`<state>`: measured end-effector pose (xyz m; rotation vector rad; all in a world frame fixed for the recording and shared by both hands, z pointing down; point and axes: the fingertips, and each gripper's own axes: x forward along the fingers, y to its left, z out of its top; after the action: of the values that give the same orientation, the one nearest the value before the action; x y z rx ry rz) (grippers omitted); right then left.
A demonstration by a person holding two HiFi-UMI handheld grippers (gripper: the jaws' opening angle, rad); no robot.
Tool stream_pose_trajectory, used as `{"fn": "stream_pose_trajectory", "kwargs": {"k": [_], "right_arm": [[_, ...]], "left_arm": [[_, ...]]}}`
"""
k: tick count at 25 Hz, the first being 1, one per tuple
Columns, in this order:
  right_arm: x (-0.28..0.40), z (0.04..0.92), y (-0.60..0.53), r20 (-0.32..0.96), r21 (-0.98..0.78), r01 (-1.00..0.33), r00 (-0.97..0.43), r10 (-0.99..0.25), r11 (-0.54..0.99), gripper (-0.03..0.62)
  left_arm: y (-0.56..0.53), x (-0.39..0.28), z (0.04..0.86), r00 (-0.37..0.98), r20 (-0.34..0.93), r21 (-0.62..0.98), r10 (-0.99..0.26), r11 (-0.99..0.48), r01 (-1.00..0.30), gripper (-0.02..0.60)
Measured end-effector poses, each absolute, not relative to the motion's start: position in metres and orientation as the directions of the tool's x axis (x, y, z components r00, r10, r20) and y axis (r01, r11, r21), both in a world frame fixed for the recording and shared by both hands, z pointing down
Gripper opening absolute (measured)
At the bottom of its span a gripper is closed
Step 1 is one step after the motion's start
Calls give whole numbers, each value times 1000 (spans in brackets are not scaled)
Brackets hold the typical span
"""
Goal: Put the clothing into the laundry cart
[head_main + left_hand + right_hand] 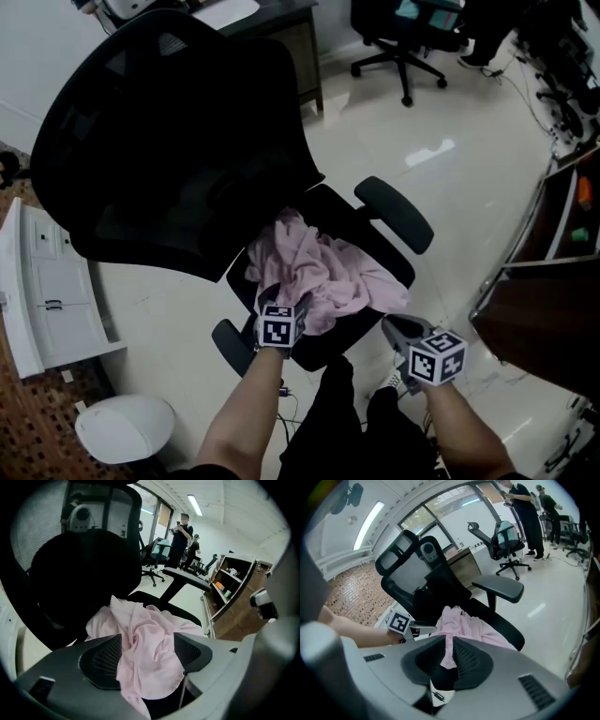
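A crumpled pink garment (323, 272) lies on the seat of a black office chair (178, 141). My left gripper (281, 307) is at the garment's front left edge. Its jaws stand wide apart and open, with a fold of the pink garment (150, 653) bulging between them. My right gripper (394, 328) is at the seat's front right corner, shut on a thin strip of the pink garment (466, 627) that hangs between its pads (464, 656). No laundry cart shows in any view.
The chair's armrests (394, 214) flank the seat. A white cabinet (47, 291) and a white rounded object (122, 427) stand at the left, a wooden shelf unit (553, 281) at the right. Another office chair (408, 37) and standing people (180, 531) are farther off.
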<state>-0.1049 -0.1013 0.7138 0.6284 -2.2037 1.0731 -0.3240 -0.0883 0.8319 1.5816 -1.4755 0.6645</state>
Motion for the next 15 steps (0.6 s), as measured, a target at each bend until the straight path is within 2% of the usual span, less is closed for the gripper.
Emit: {"fn": "stream_pose_trajectory", "kwargs": {"k": [1,3,15], "right_arm": [[-109,719,-105,692,-530,-636,-706,-148,561,66],[-116,728,-112,696,-526,-637,-703,-146,563,66],[-132,759,-118,722,-513,-653,-680,-133,557,66]], "left_arm": [[-92,-327,839,166,838,238,-520,75,-968,361],[-103,-332,853,173,833,265,-525,106,-958,374],[-145,-340,946,178,888,244,-425,106,-964,376]]}}
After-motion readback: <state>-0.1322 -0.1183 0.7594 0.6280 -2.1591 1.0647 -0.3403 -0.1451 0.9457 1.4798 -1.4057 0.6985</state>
